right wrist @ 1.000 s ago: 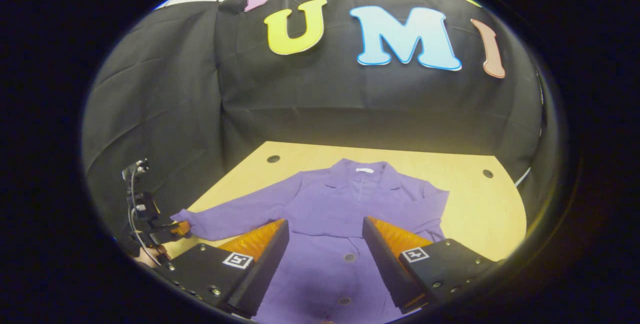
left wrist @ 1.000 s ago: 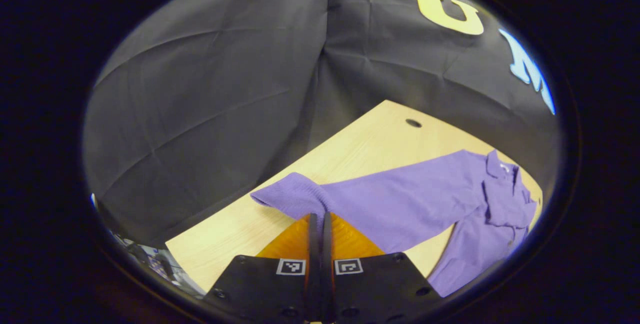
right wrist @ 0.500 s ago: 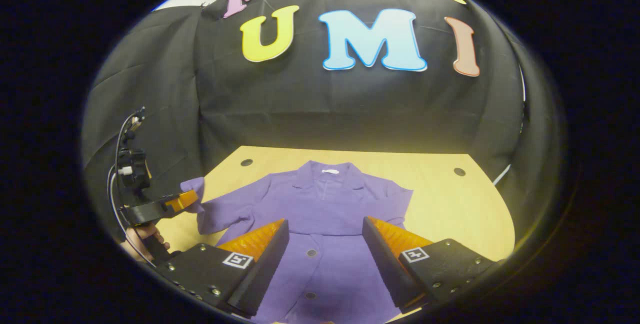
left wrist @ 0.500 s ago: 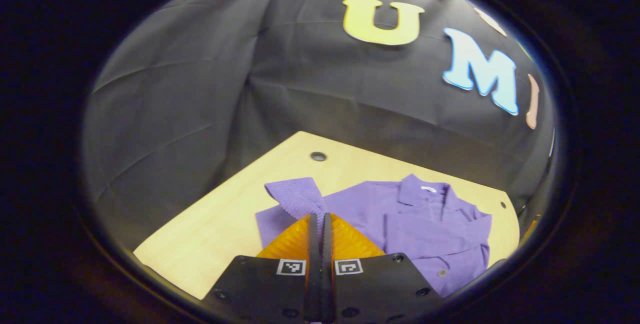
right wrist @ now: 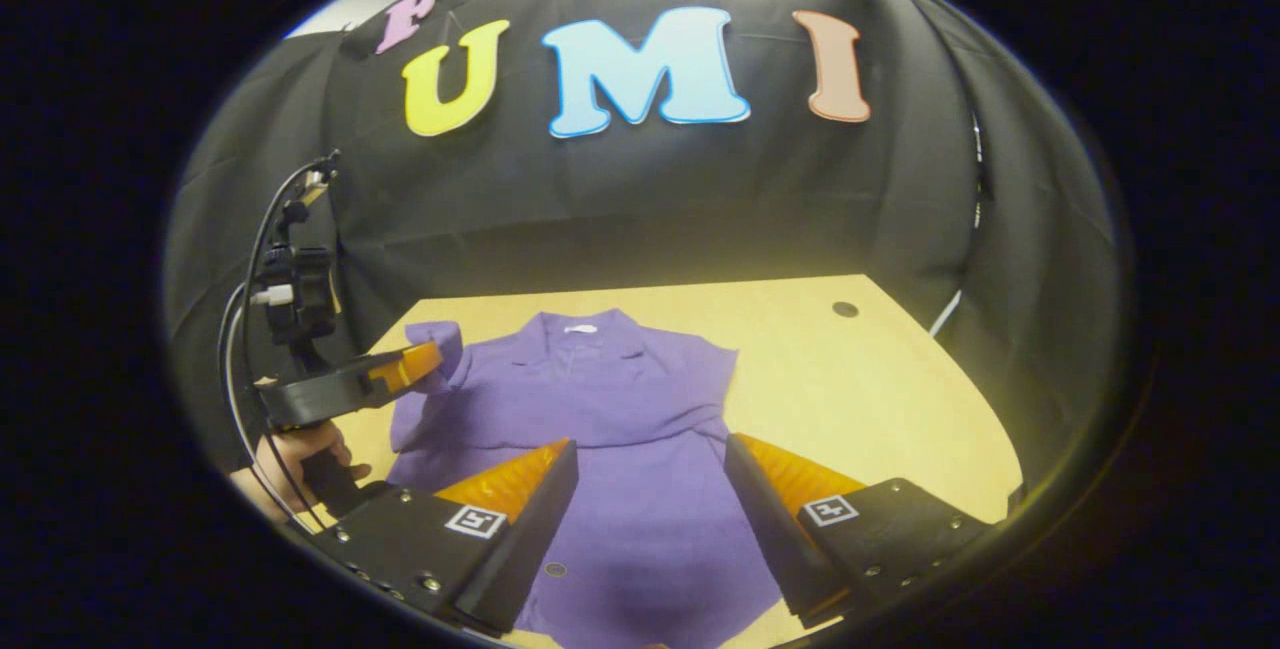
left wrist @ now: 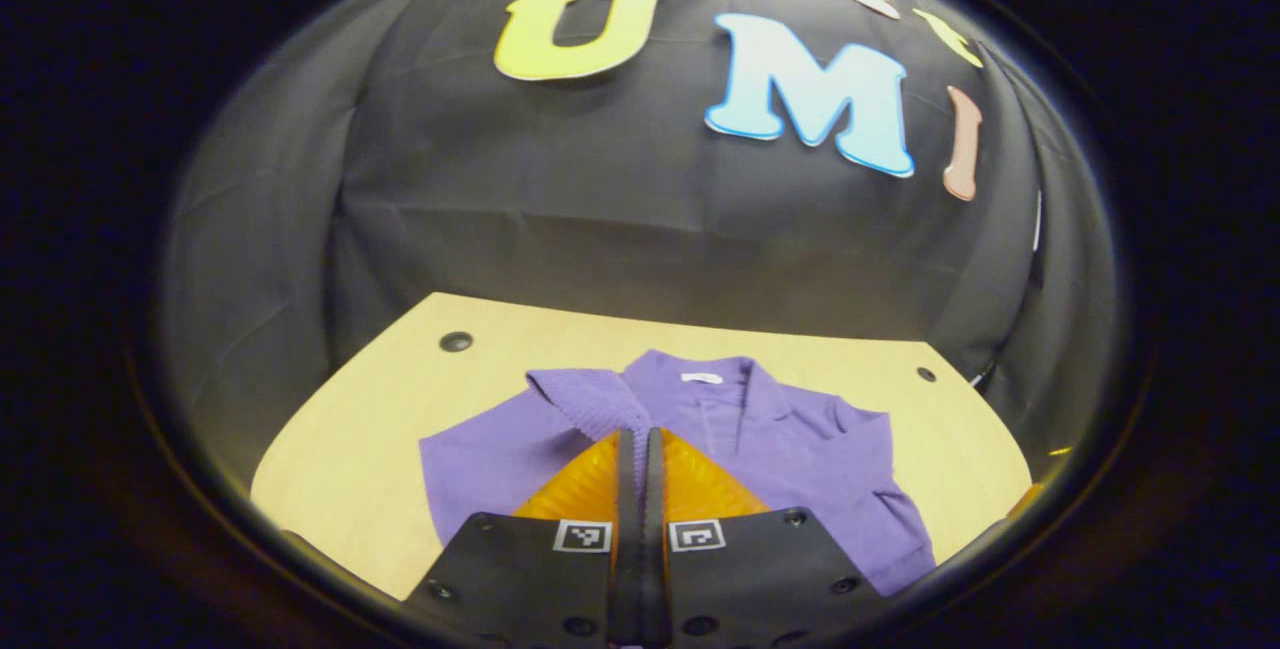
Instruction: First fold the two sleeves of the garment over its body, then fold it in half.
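Observation:
A purple buttoned garment (right wrist: 610,419) lies flat on the wooden table (right wrist: 860,379), collar toward the far wall. One sleeve lies folded across its chest (left wrist: 830,449). My left gripper (left wrist: 640,434) is shut on the ribbed cuff of the other sleeve (left wrist: 585,394) and holds it raised above the garment's shoulder. In the right gripper view that left gripper (right wrist: 425,364) shows at the left, held by a hand (right wrist: 300,449), with the cuff (right wrist: 445,344) hanging from its tips. My right gripper (right wrist: 650,449) stands open above the garment's lower body, nothing between its fingers.
The table has round holes near its far corners (left wrist: 456,340) (right wrist: 845,309). The black cloth wall closes in behind and at both sides. Bare table lies to the right of the garment (right wrist: 900,409). A cable (right wrist: 255,279) loops up from the left gripper.
My left gripper has lifted the sleeve cuff off the table and carried it inward toward the garment's body. The right gripper has stayed open and shifted slightly.

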